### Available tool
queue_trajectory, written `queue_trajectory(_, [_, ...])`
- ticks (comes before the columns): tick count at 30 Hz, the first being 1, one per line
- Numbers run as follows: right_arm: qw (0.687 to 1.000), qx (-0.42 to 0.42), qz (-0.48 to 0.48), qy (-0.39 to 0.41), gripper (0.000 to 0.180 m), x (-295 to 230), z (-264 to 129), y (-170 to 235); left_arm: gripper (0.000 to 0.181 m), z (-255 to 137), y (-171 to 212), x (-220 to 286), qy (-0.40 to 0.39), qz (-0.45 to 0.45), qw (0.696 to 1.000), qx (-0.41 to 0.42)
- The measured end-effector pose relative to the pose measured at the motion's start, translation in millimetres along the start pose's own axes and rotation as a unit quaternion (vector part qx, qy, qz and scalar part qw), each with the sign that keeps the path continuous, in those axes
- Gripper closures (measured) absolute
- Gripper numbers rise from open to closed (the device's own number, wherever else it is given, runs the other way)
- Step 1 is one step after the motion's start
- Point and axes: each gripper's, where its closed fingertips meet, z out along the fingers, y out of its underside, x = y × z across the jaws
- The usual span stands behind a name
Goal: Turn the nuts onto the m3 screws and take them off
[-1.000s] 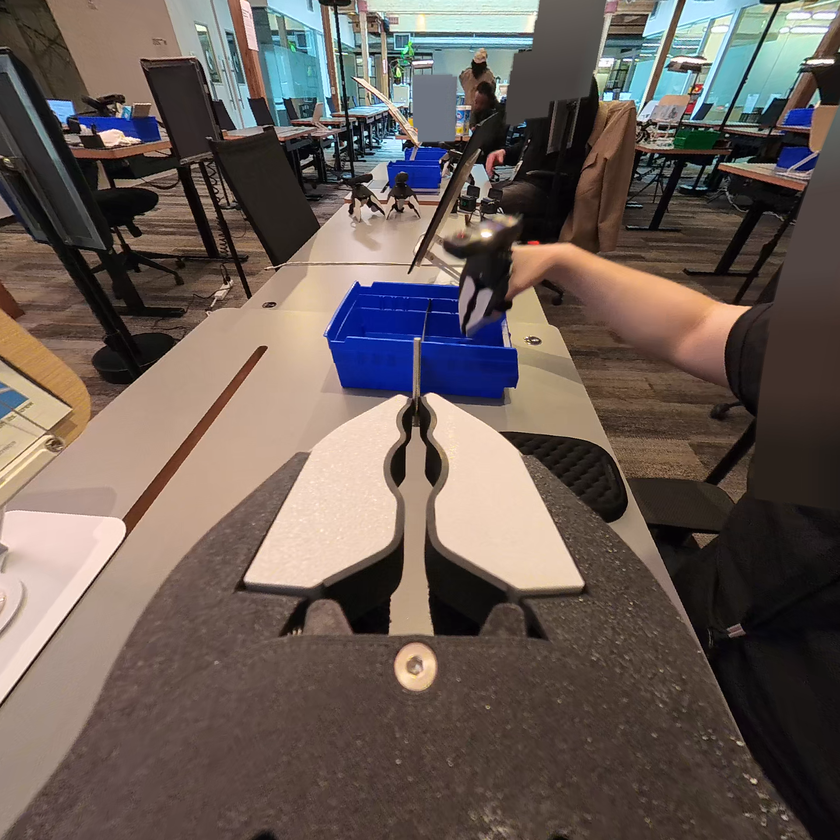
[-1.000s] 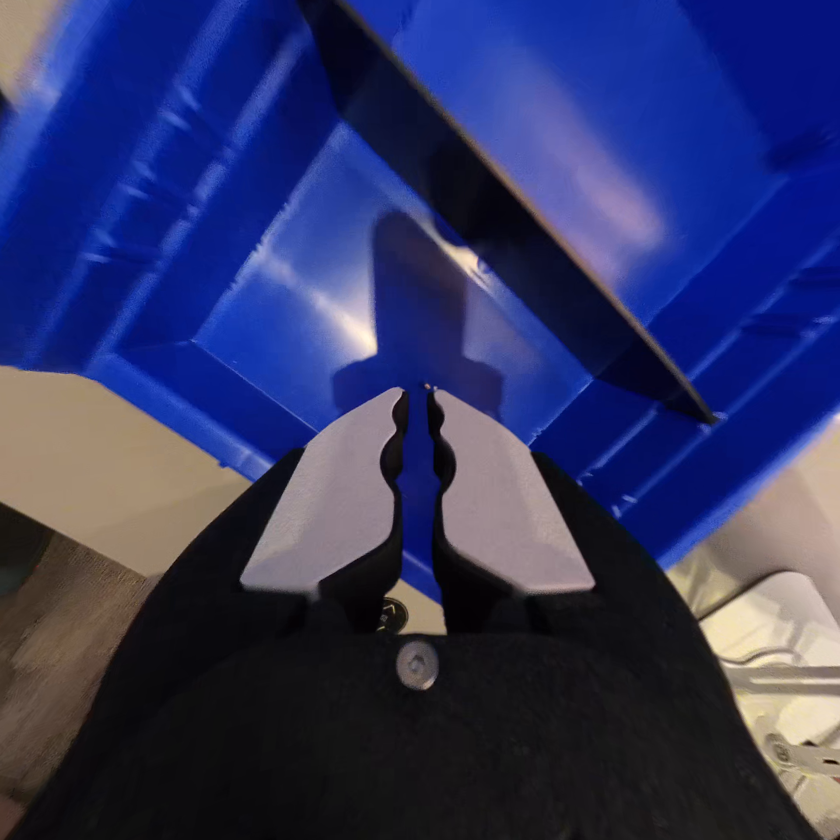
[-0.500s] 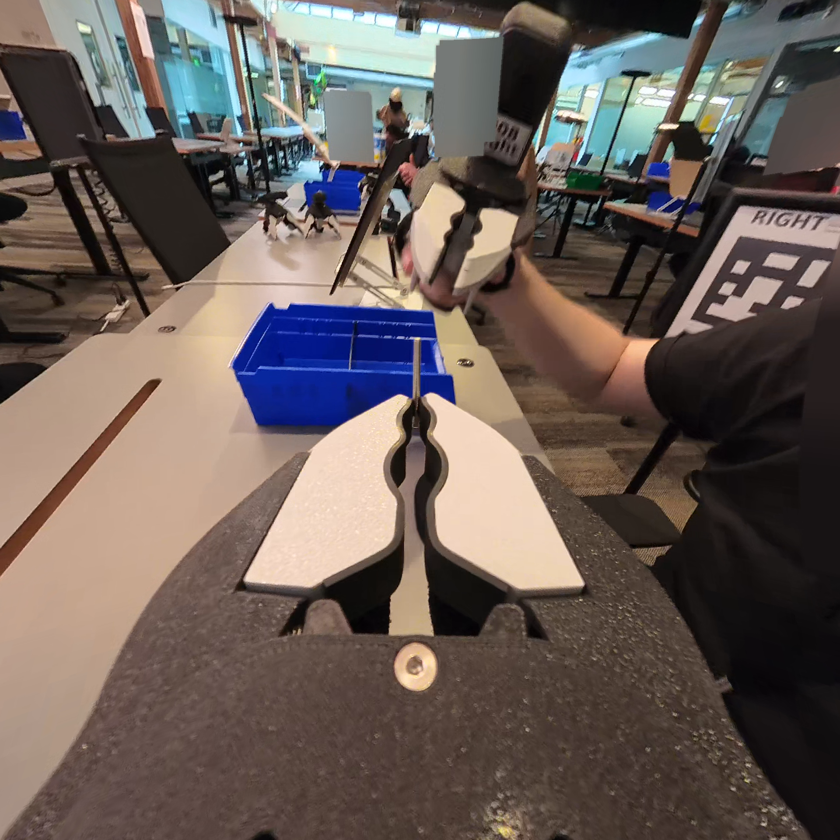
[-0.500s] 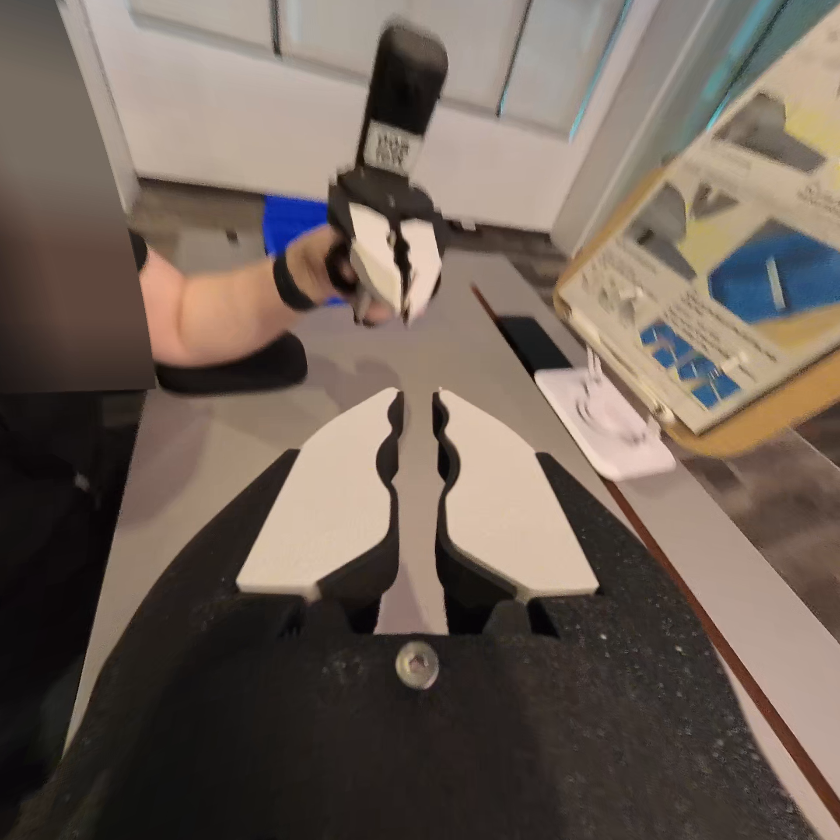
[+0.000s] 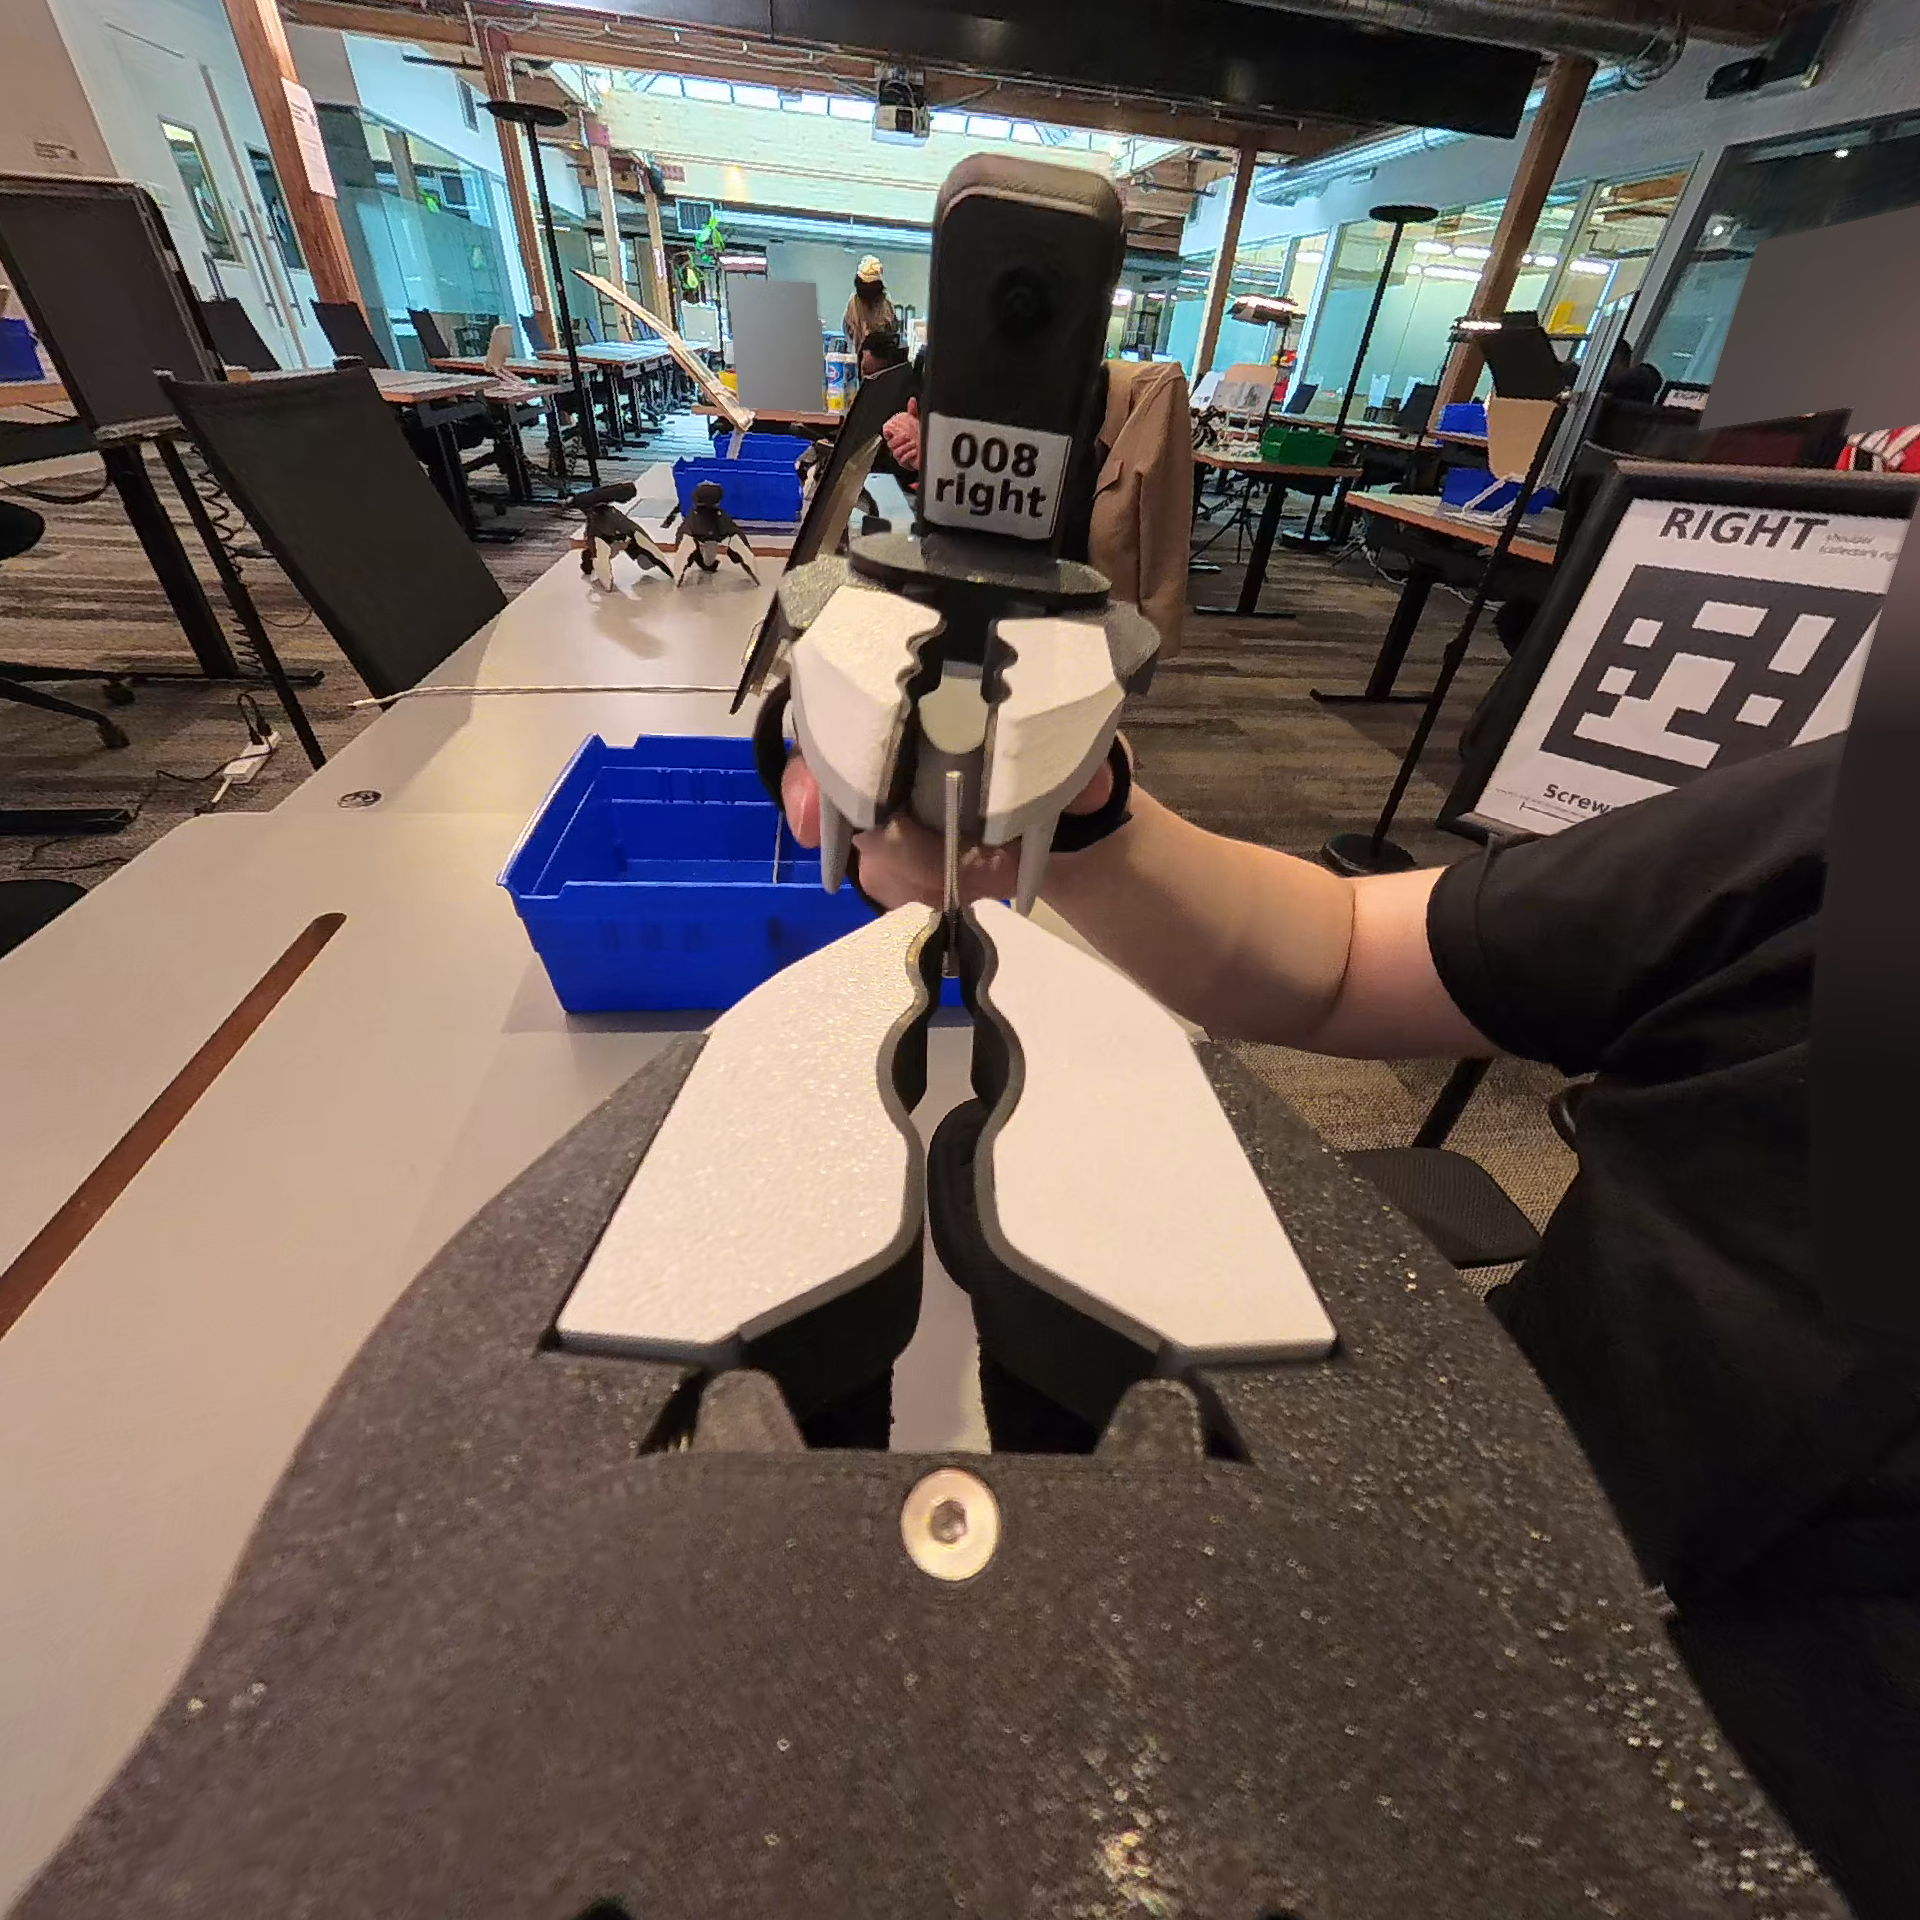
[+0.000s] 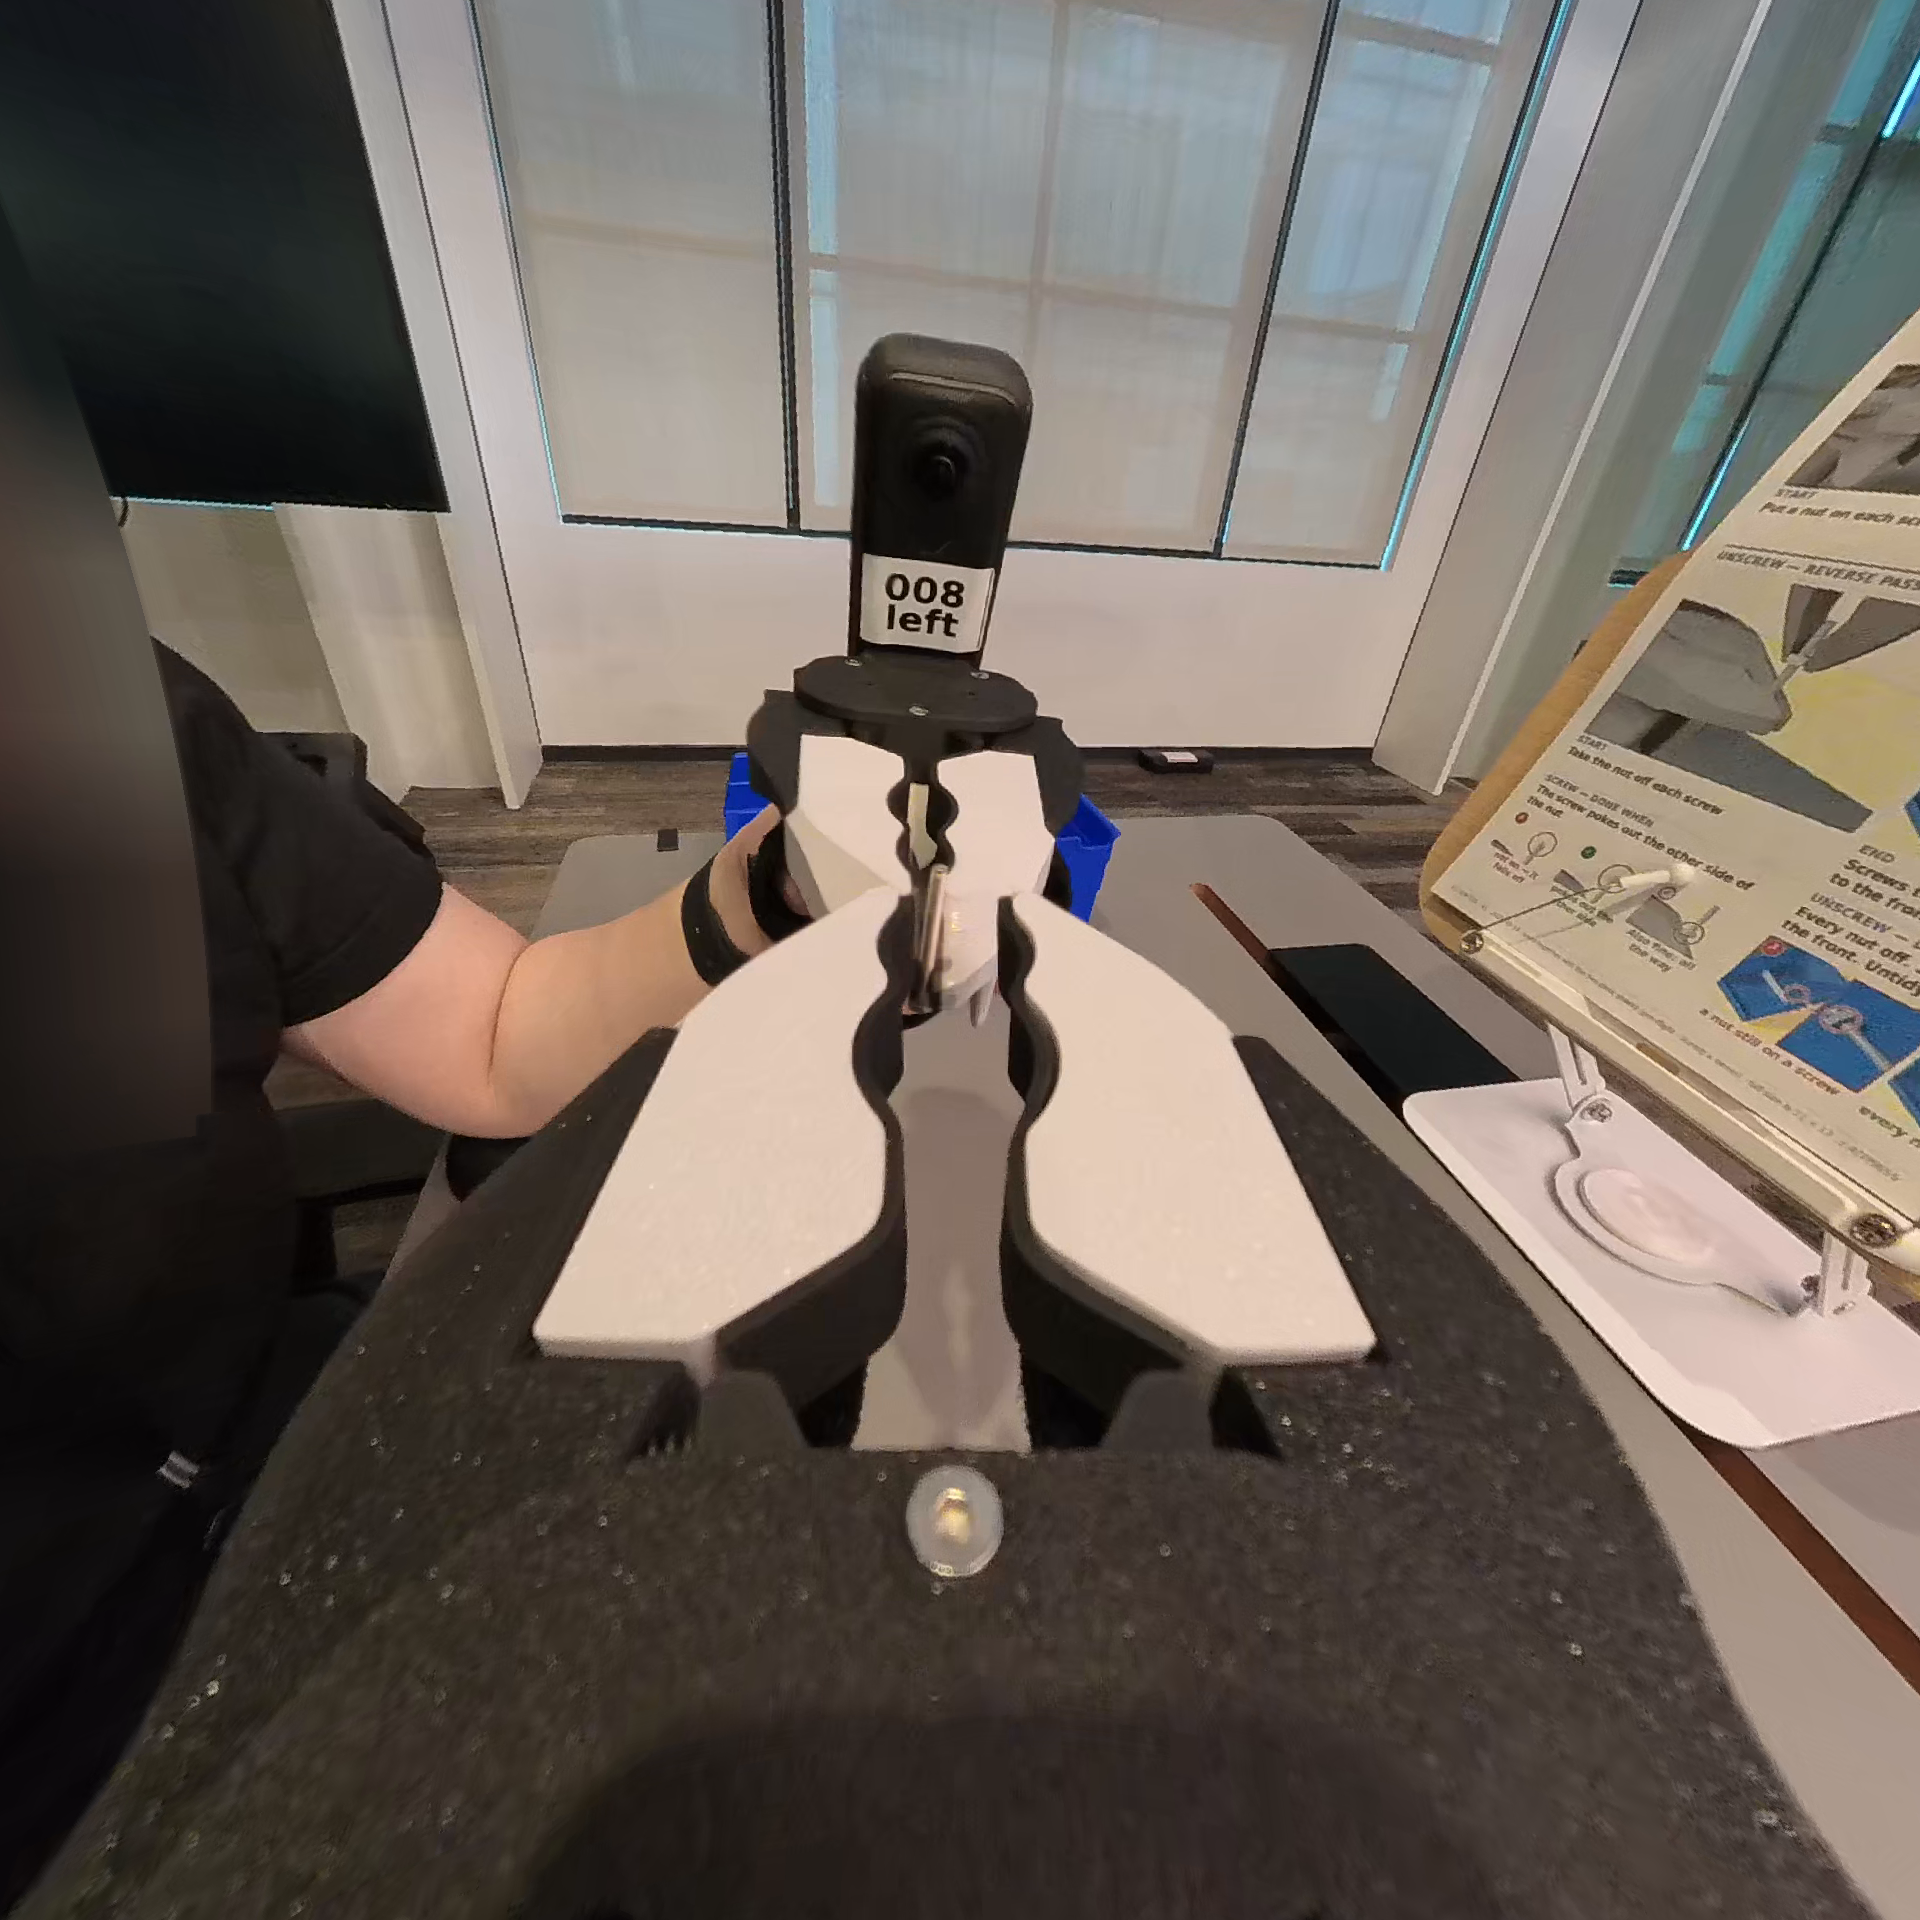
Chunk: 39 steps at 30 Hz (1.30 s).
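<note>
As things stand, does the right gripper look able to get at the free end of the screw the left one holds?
Probably yes. The left gripper pinches the screw at its tongs' tips, and the open right gripper faces it with nothing between.

Each claw [image 5: 948, 920] has white wavy-edged fingers [image 5: 790, 1122] on a speckled black body with a silver screw [image 5: 949, 1525]; the sleeve [image 5: 1621, 935] is black.

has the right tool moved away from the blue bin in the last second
Yes. A second ago, in the left wrist view, it reached down into the blue bin. Now the right tool is lifted above the bin's near right corner, facing the left tool and its screw.
</note>
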Motion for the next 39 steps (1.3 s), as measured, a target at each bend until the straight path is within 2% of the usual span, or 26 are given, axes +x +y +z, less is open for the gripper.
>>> queue_trajectory(5, [1.0, -0.006, -0.007, -0.018, 0.177, -7.3, 5.1, 3.5, 0.178, 0.0, -1.6, 2.9, 0.002, 0.005, 1.0, 0.001])
queue_trajectory(9, [1.0, -0.002, -0.003, -0.028, 0.177, -11.0, 5.6, 0.5, 0.178, -0.8, -4.0, 5.5, 0.008, 0.0, 1.0, 0.007])
queue_trajectory(10, [1.0, 0.001, -0.003, -0.024, 0.178, -10.0, 5.0, -0.2, 0.176, -0.8, -4.7, 5.1, 0.005, -0.001, 1.0, 0.009])
queue_trajectory(12, [1.0, 0.011, 0.006, -0.022, 0.177, -8.7, 1.0, -3.1, 0.159, -0.9, -5.8, 4.5, 0.0, 0.0, 1.0, 0.011])
queue_trajectory(15, [1.0, 0.015, 0.024, -0.002, 0.177, -0.8, -16.4, -9.8, 0.14, -2.2, -2.4, 0.3, -0.018, 0.004, 1.0, -0.005])
queue_trajectory(18, [0.995, -0.057, -0.006, 0.084, 0.177, 29.0, -64.1, -15.5, 0.137, -7.2, -1.7, -3.5, -0.034, 0.007, 0.999, -0.013])
queue_trajectory(20, [0.97, -0.177, -0.045, 0.16, 0.177, 68.1, -116.6, -3.0, 0.139, -10.4, -3.1, -4.0, -0.035, 0.006, 0.999, -0.012])
queue_trajectory(23, [0.89, -0.395, -0.029, 0.227, 0.177, 127.7, -216.1, 49.7, 0.142, -13.2, -3.5, -7.0, -0.045, 0.01, 0.999, -0.014])
queue_trajectory(25, [0.837, -0.487, 0.033, 0.249, 0.177, 153.9, -275.4, 90.5, 0.142, -14.0, -1.6, -8.8, -0.05, 0.012, 0.998, -0.021])
queue_trajectory(27, [0.806, -0.538, 0.075, 0.235, 0.177, 166.3, -310.4, 130.2, 0.142, -14.3, -0.1, -11.2, -0.055, 0.012, 0.998, -0.024])
queue_trajectory(33, [0.727, -0.664, 0.079, 0.154, 0.177, 182.8, -355.0, 232.3, 0.142, -18.6, -2.1, -13.5, -0.054, 0.001, 0.998, -0.015])
queue_trajectory(39, [0.703, -0.697, 0.087, 0.107, 0.177, 186.1, -360.7, 274.5, 0.141, -29.7, -6.6, -23.7, -0.075, -0.007, 0.997, 0.0])
